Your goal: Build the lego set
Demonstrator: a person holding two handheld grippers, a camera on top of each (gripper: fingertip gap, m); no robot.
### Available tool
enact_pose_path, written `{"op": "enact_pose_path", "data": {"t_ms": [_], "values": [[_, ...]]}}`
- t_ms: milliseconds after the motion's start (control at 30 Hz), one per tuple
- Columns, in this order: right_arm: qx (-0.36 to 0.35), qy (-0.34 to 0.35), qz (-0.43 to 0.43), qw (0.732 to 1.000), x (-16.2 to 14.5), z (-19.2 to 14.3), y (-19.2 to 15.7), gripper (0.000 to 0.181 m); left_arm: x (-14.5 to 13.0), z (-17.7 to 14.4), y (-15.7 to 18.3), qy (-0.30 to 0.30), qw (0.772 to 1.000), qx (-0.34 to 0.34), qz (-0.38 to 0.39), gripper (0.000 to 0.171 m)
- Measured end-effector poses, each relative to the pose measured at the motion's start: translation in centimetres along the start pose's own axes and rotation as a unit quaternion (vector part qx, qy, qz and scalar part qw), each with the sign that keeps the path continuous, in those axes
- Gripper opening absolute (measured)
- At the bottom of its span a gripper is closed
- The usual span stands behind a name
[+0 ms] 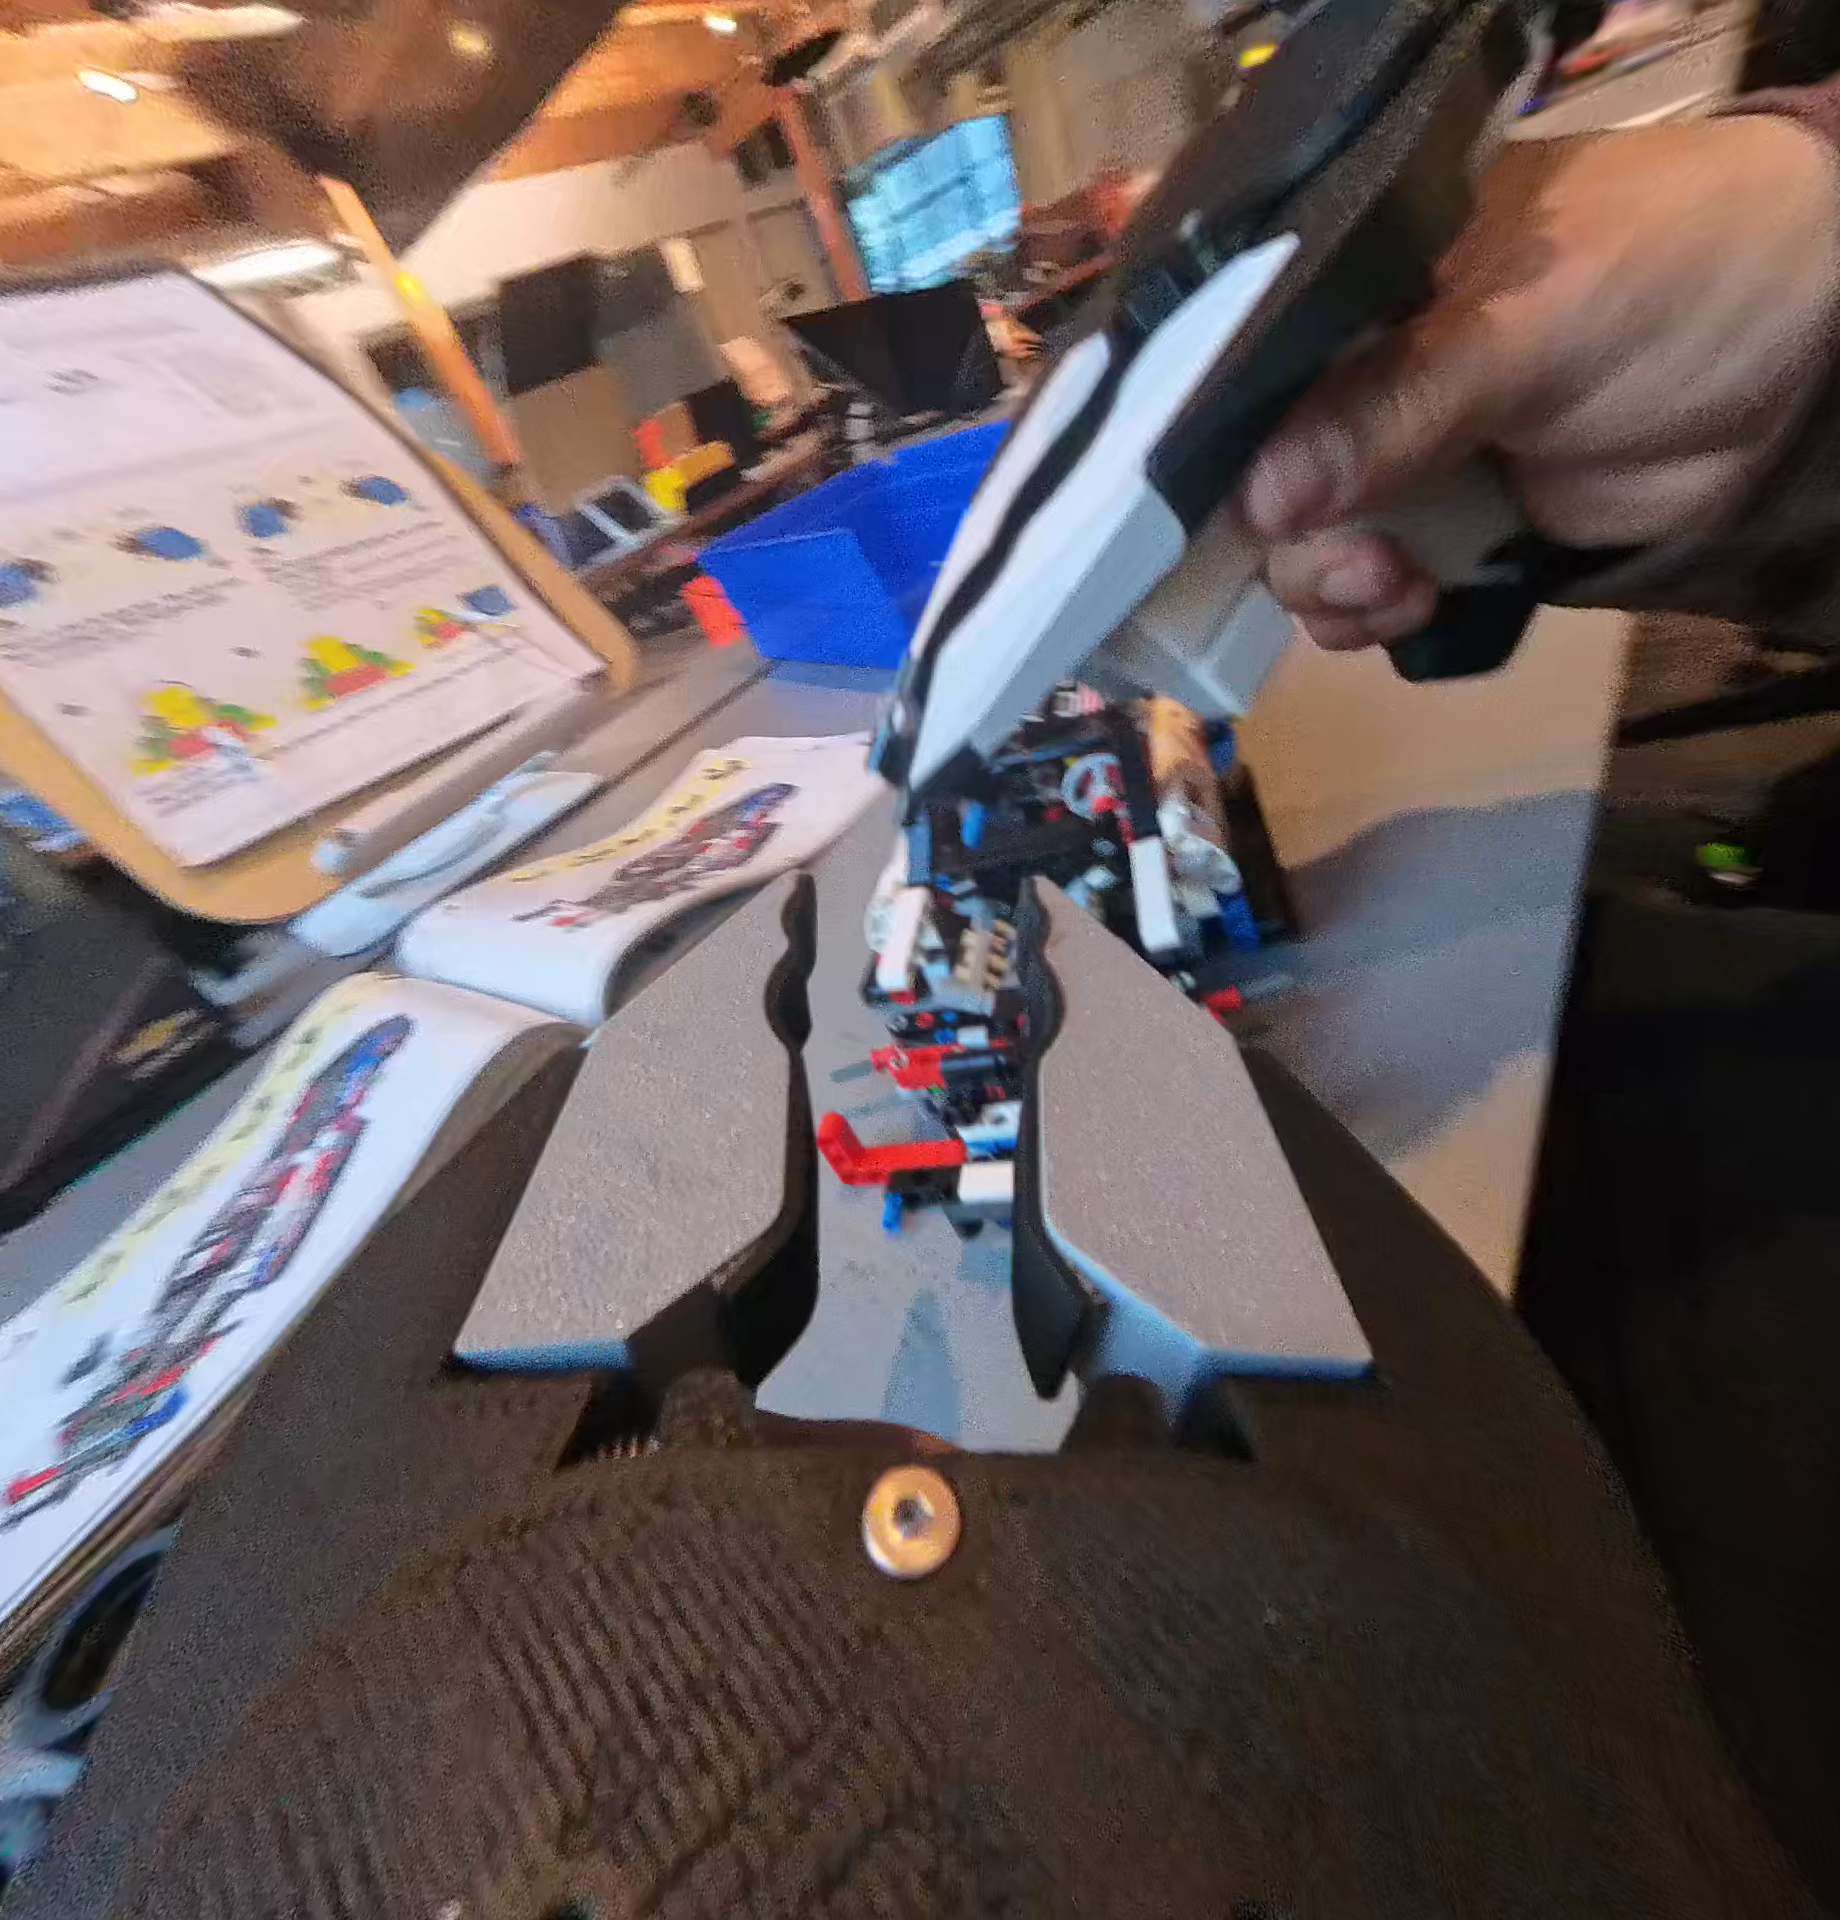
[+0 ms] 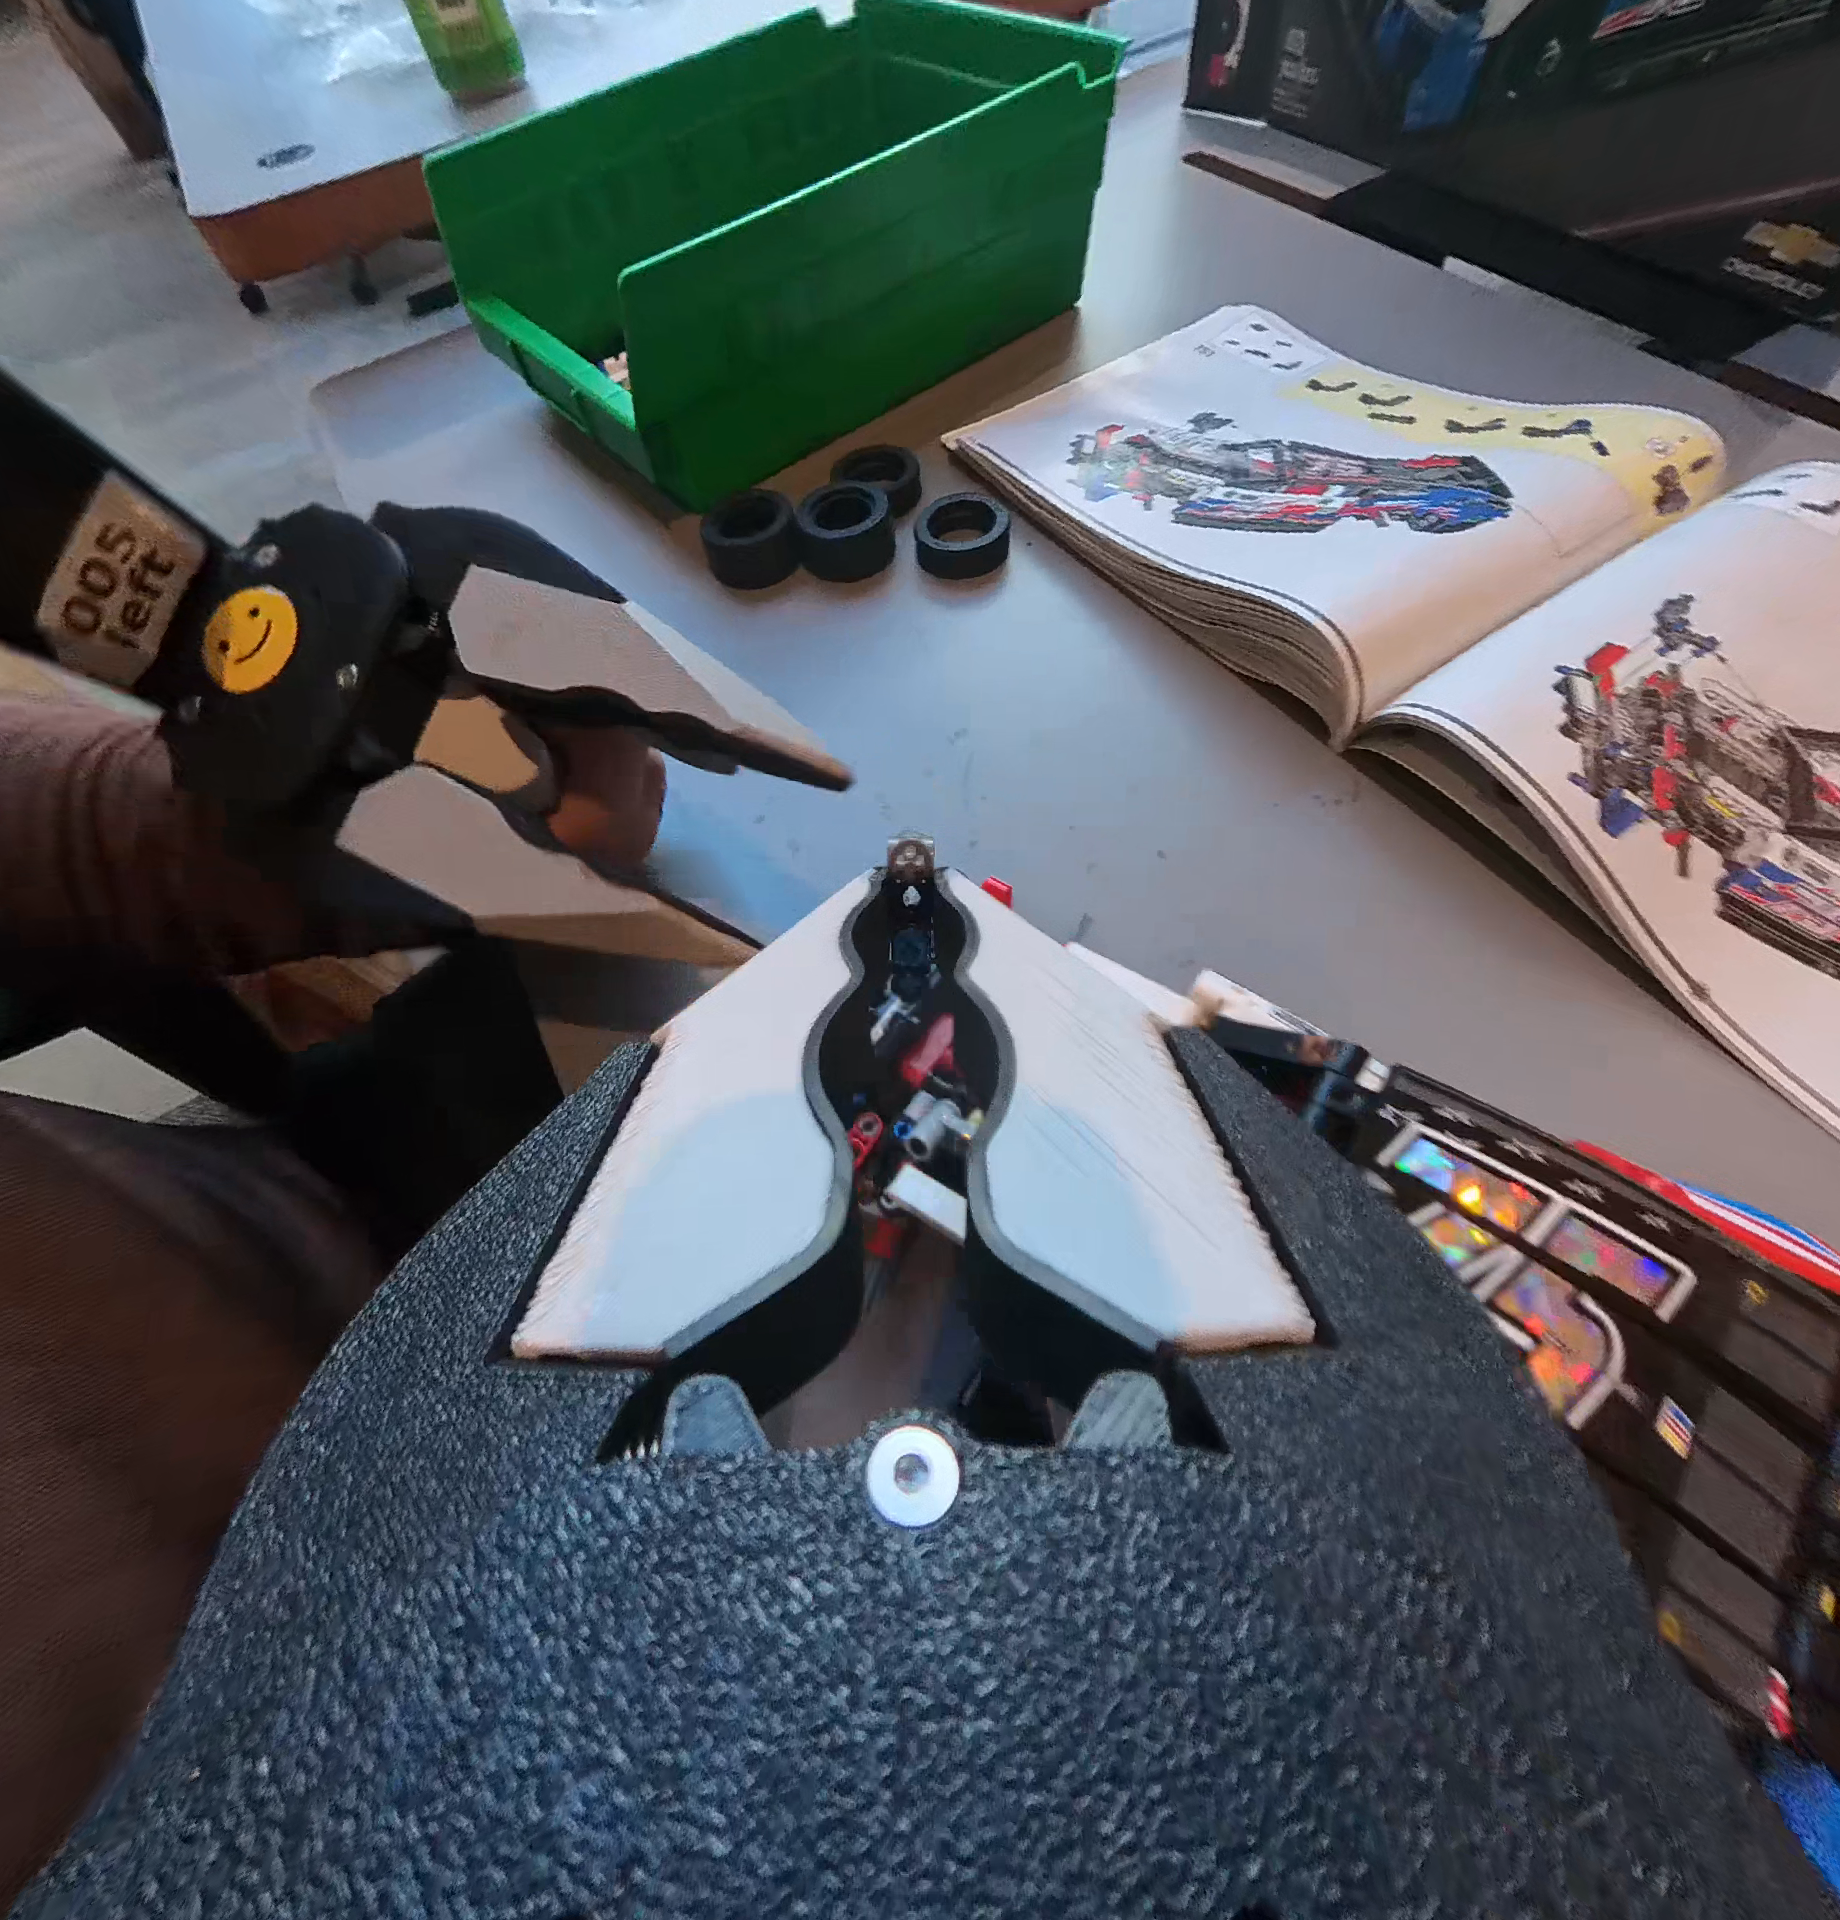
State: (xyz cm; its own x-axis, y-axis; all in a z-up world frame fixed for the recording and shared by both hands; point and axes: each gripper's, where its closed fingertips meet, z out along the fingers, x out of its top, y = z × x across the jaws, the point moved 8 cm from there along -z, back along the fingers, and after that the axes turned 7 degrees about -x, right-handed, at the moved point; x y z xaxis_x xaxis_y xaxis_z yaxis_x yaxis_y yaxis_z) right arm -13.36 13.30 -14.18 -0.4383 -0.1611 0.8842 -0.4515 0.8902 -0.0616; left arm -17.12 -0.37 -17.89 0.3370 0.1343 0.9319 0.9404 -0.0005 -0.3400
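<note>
A partly built black Lego car [image 2: 1518,1247] with shiny stickers lies on the grey table [image 2: 1051,727] at the right. In the left wrist view its red, white and blue inner parts [image 1: 957,1081] sit straight ahead. My left gripper [image 1: 921,904] is open and empty, its fingers on either side of the car's near end. It also shows in the right wrist view [image 2: 796,862]. My right gripper [image 2: 911,883] is shut at the tips on a small grey Lego piece [image 2: 908,854] over the car. In the left wrist view it [image 1: 890,743] slants down from the upper right onto the model.
An open instruction booklet [image 2: 1415,582] lies to the right of the grippers. Several black tyres [image 2: 843,530] sit before a green bin [image 2: 791,239]. A black set box [image 2: 1622,156] stands far right. A blue bin [image 1: 843,561] and a propped sheet board [image 1: 220,540] stand behind. The grippers are tip to tip, or close to it.
</note>
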Motion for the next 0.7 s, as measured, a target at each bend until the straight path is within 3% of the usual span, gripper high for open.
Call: {"op": "enact_pose_path", "data": {"t_ms": [133,300,433,500,567,700], "values": [[0.014,-0.006,0.03,0.999,-0.4,-1.3,1.1,0.007,-1.7,-1.0,-1.8,-0.066,0.992,-0.096,-0.05,0.035],[0.016,-0.012,0.028,0.999,-0.5,-1.8,1.6,0.007,-3.8,-1.0,-2.4,-0.159,0.944,-0.235,-0.171,0.047],[0.017,-0.013,0.014,1.0,-0.3,-2.1,1.6,0.007,-4.6,-0.4,-2.0,-0.217,0.935,-0.236,-0.154,0.043],[0.014,-0.016,0.006,1.0,-0.3,-2.4,1.7,0.007,-4.9,-0.1,-1.4,-0.246,0.931,-0.237,-0.131,0.029],[0.012,-0.015,0.002,1.0,-0.2,-2.9,1.8,0.007,-5.2,0.4,-0.9,-0.273,0.932,-0.214,-0.1,0.027],[0.003,-0.014,-0.001,1.0,-0.2,-4.0,2.3,0.007,-4.5,1.4,0.6,-0.272,0.935,-0.214,-0.08,0.022]]}}
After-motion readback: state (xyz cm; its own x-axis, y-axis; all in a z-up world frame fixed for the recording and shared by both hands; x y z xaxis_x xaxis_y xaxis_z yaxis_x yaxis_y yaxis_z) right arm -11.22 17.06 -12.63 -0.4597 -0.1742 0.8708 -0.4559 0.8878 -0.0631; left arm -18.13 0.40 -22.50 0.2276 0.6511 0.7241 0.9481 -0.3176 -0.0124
